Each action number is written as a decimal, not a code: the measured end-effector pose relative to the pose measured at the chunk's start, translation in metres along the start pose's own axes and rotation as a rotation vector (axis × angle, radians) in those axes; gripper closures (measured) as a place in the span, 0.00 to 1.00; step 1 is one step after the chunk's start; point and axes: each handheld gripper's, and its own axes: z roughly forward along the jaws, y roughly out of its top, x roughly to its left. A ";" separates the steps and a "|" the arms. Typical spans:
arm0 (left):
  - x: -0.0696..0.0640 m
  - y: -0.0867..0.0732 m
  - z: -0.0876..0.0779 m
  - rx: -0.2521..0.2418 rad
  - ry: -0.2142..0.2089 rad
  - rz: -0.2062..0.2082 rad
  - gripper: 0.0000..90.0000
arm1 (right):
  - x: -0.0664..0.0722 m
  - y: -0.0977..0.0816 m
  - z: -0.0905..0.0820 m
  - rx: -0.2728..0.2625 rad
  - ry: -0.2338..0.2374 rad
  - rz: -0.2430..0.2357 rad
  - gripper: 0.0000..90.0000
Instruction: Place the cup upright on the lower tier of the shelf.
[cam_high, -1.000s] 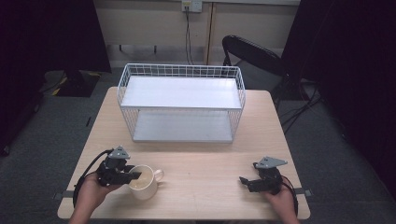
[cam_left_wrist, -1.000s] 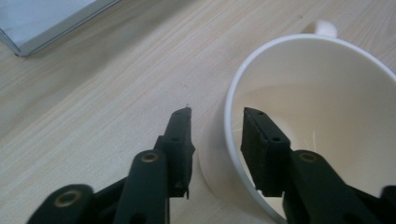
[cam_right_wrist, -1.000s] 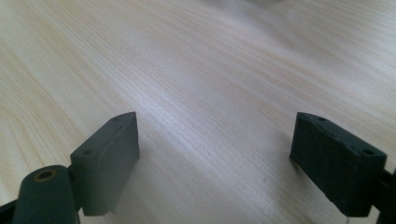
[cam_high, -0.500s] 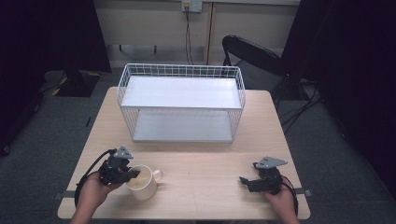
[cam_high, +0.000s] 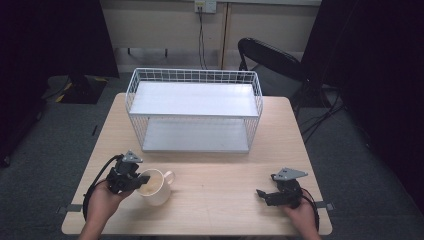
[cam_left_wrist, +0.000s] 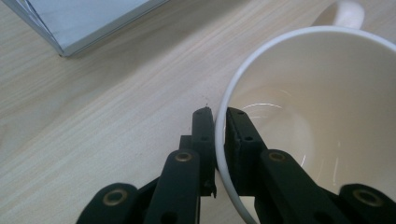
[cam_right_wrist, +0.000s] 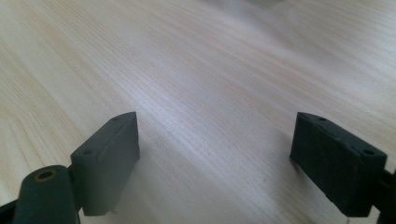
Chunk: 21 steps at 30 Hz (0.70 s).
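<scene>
On the table (cam_high: 215, 200), the wire rack (cam_high: 194, 110) stands at the far middle. The mug (cam_high: 154, 187) sits near the front left, handle toward the rack, with the left gripper (cam_high: 141, 179) at its left rim. The right gripper (cam_high: 266, 195) lies well apart at the front right.

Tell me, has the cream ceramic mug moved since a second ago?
No. The cream ceramic mug sits at the same spot below the white wire rack's front-left corner; the left gripper has just closed on its rim.
</scene>
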 end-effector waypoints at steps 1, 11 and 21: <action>0.001 0.002 0.002 0.002 0.005 -0.006 0.92 | 0.000 0.000 0.000 0.000 0.000 0.000 0.16; 0.006 0.012 0.009 -0.039 0.014 -0.056 0.92 | 0.000 0.000 0.000 0.000 0.000 0.001 0.16; 0.010 0.020 0.013 -0.067 0.024 -0.082 0.92 | 0.000 0.000 0.000 0.000 0.000 0.000 0.16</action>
